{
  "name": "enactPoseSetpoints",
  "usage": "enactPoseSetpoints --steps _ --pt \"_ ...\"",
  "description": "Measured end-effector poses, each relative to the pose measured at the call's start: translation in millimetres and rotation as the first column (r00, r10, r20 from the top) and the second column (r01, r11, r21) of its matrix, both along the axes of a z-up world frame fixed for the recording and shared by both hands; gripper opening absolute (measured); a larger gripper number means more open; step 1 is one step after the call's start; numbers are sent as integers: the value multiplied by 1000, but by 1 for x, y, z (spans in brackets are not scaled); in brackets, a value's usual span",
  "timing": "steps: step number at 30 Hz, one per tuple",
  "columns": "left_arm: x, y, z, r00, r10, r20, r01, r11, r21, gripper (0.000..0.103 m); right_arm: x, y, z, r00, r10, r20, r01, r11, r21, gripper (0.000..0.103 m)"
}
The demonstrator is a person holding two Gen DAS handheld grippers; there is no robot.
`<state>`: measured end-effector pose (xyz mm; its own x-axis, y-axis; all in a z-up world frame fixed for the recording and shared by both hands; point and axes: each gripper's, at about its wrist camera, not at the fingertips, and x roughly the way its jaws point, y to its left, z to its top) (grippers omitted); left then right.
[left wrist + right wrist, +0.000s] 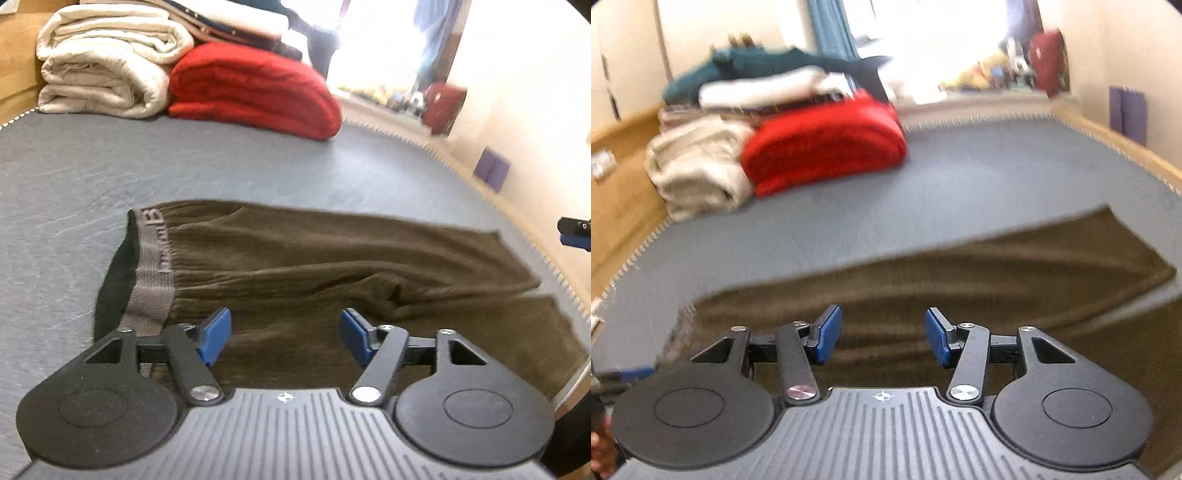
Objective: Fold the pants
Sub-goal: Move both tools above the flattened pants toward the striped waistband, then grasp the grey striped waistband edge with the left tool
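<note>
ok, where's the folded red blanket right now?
The folded red blanket lies at the far left of the grey mat in both views, against the rolled cream blanket, beyond the brown pants.

pants (923, 280) motion-blurred, right end cut off — waistband lettering (157, 240) unreadable

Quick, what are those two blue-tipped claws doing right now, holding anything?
Left gripper: open, holding nothing, over the brown pants.
Right gripper: open, holding nothing, also over the pants.

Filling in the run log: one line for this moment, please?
left gripper open | right gripper open | brown pants flat on grey mat, ungrasped
</note>
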<state>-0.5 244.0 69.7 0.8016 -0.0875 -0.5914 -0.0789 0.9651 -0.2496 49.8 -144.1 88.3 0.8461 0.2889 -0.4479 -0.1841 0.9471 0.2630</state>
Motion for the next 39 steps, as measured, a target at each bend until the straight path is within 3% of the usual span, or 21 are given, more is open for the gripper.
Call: enactPoseSetpoints --steps 1,3,6,8,10,12,14,15,19,22,26,30,34,37,38,39 --pt "-4 0 1 999 6 40 -5 1000 -30 85 -1 -2 10 999 36 28 -36 999 -14 53" --pt "-10 -3 3 994 38 101 -32 998 -61 86 -5 -7 33 988 112 109 -102 991 -92 57" --pt "-10 -6 1 994 64 84 -54 991 -118 86 -9 -15 59 965 183 189 -133 959 -249 74" --pt "-8 -11 0 995 79 67 -73 992 -100 86 -7 -25 62 960 198 199 -132 944 -301 76" --pt "-7 -19 2 994 81 75 -77 996 -55 85 -1 -35 52 966 204 160 -152 945 -288 76" --pt "-4 -25 1 995 74 64 -72 997 -27 84 8 -45 30 977 189 94 -165 963 -215 74" --pt "-3 -29 -1 998 45 51 -43 999 -32 76 17 -50 5 990 143 -15 -144 978 -149 66" --pt "-1 -31 -2 999 21 48 -19 999 -34 65 21 -49 1 992 113 -62 -122 978 -171 59" --pt "17 -35 -2 998 -65 9 65 998 14 26 17 -57 10 997 74 39 -68 988 -140 60" --pt "47 -33 3 997 -65 -52 69 994 83 26 24 -72 6 1000 24 11 -23 993 -115 60" --pt "106 -10 12 992 2 -124 15 991 134 26 34 -88 8 1000 -9 7 9 997 -75 59" --pt "167 26 10 979 53 -199 -25 990 140 29 43 -93 7 998 -39 56 50 979 -199 58" --pt "222 55 -6 957 127 -261 -61 967 246 39 47 -100 2 999 -28 37 36 971 -236 58" --pt "252 75 -21 941 176 -288 -106 964 243 42 49 -102 -3 1000 -15 18 19 967 -255 57" --pt "260 80 -26 936 180 -301 -108 964 241 45 55 -98 -2 1000 -12 11 14 963 -270 57" --pt "268 83 -31 932 177 -317 -99 964 246 56 58 -98 -5 1000 -11 1 11 957 -288 57"
